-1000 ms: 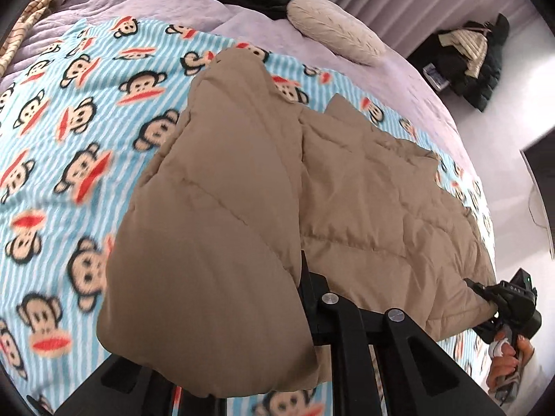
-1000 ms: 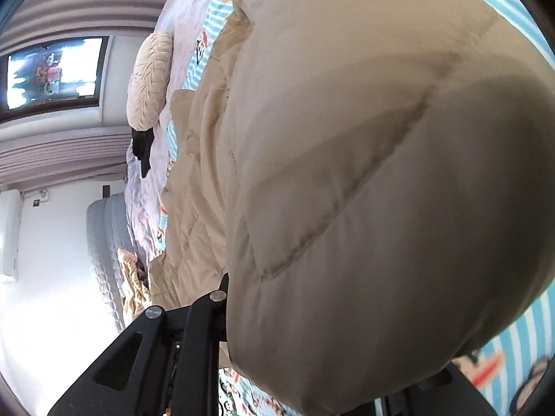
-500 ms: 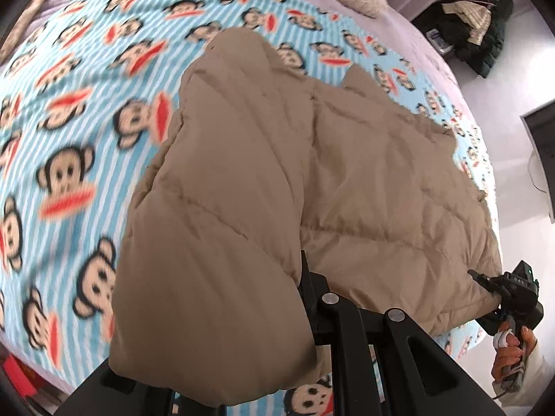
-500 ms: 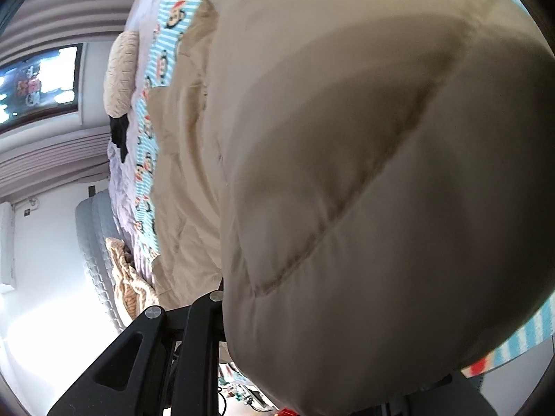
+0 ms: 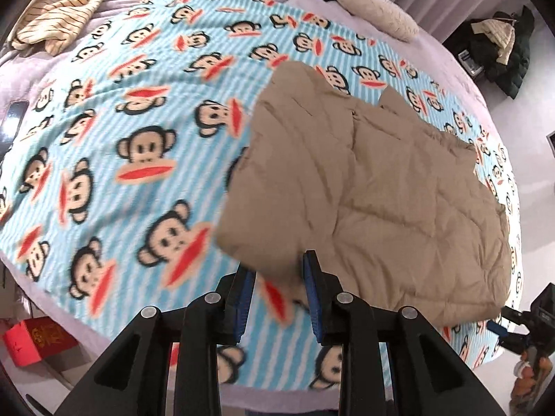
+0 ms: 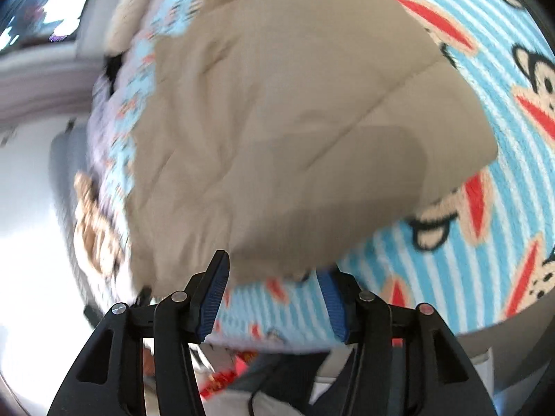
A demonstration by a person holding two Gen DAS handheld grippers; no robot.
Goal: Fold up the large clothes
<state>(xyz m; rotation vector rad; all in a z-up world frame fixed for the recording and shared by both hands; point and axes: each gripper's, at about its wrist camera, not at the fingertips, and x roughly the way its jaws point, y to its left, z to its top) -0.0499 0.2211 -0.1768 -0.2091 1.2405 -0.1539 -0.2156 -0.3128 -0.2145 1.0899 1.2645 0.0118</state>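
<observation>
Jacket [image 5: 374, 187] flat on blanket [image 5: 114, 159] | both fingers [image 5: 314, 298] [image 6: 215, 294] apart, empty | left view: right gripper [image 5: 499, 326]

Bright even daylight, strong fisheye edge distortion, right wrist view motion-blurred

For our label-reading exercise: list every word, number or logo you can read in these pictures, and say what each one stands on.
Red box on the floor beside the bed: a gold emblem, too small and blurred to read.
Monkey blanket: cartoon faces only, no words.
Tan quilted coat: no label visible.
So no text is readable.
</observation>
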